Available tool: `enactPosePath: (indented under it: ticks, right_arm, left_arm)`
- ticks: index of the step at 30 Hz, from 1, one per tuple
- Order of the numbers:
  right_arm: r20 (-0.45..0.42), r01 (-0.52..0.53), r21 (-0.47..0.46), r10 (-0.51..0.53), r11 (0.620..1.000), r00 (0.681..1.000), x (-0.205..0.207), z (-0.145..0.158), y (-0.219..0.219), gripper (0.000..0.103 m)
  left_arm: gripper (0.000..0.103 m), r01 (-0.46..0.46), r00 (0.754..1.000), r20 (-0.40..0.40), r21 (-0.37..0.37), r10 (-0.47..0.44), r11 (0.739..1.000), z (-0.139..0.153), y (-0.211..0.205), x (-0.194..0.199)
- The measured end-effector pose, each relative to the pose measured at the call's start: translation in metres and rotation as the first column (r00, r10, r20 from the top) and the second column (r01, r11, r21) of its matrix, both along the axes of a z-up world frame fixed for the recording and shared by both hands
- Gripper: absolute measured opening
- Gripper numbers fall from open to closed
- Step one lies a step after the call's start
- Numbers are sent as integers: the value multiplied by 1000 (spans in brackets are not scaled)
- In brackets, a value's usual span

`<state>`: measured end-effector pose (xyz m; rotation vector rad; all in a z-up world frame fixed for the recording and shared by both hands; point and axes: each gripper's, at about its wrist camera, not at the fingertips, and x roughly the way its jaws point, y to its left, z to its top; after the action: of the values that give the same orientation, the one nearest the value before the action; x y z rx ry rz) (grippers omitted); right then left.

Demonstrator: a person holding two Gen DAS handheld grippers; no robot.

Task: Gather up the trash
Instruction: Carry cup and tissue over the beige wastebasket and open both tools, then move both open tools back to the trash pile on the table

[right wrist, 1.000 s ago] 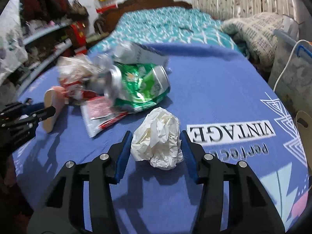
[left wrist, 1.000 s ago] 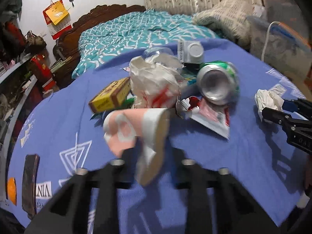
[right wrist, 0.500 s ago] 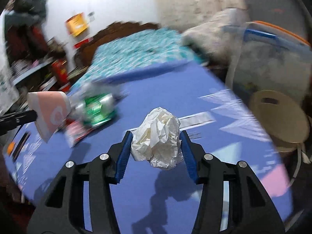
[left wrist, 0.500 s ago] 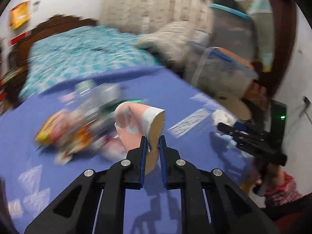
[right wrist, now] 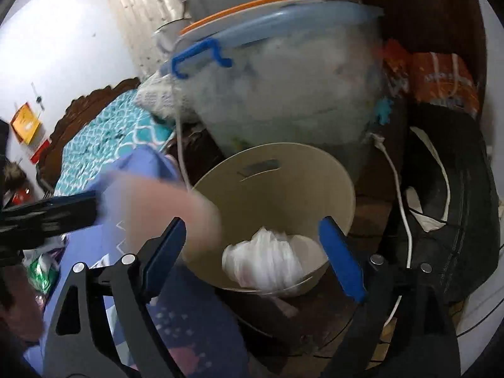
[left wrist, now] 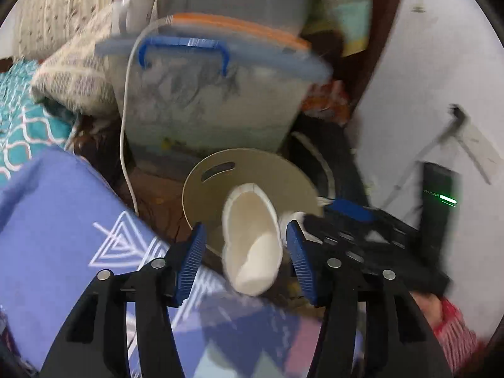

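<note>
Two claws are opening above the beige bin (right wrist: 334, 173), so the paper cup (left wrist: 252, 245) and crumpled paper (right wrist: 267, 261) drop in.

Both wrist cameras look steeply down, sharing the beige bin (left wrist: 283, 173) (right wrist: 315, 170).

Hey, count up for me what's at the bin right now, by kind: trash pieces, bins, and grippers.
Trash pieces: 2, the paper cup and the crumpled tissue
Bins: 1, the beige bin
Grippers: 2, left gripper and right gripper, both opening
Total: 5
</note>
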<state>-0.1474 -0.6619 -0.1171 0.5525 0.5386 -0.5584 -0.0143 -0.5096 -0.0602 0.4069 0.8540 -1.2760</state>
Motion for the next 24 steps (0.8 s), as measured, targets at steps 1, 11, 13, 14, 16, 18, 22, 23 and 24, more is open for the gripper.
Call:
enactPosePath:
  ticks: [1, 11, 13, 14, 16, 18, 22, 23, 24]
  right_arm:
    - [1, 14, 2, -14, 1000, 1000, -2, 1, -3, 86]
    - [176, -157, 29, 149, 987, 973, 13, 33, 64, 58]
    - [163, -256, 26, 248, 966, 955, 41, 37, 97, 58]
    - [159, -303, 28, 295, 952, 942, 55, 38, 113, 58]
    - [152, -428, 42, 418, 903, 896, 91, 40, 158, 58]
    - [120, -523, 24, 517, 852, 847, 125, 40, 206, 60]
    - [3, -702, -52, 703, 710, 711, 196, 34, 315, 93]
    - [-17, -732, -73, 733, 677, 680, 213, 33, 334, 93]
    - [-33, -747, -73, 747, 661, 664, 228, 31, 346, 93]
  left_arm:
    - [51, -28, 1000, 1, 27, 28, 999, -5, -9, 3]
    - [51, -187, 982, -16, -43, 187, 981, 9, 154, 15]
    - [51, -242, 970, 4, -32, 242, 970, 4, 213, 16]
    - [51, -264, 964, 8, -29, 265, 964, 5, 233, 17]
    - [50, -354, 935, 27, -15, 354, 935, 1, 293, 25]
    - [49, -439, 898, 23, -6, 439, 898, -2, 343, 32]
    - [49, -599, 800, -31, -1, 599, 801, -6, 434, 54]
    - [47, -630, 776, -46, -8, 629, 776, -6, 453, 59]
    - [44, -645, 763, -64, -16, 643, 764, -5, 463, 61]
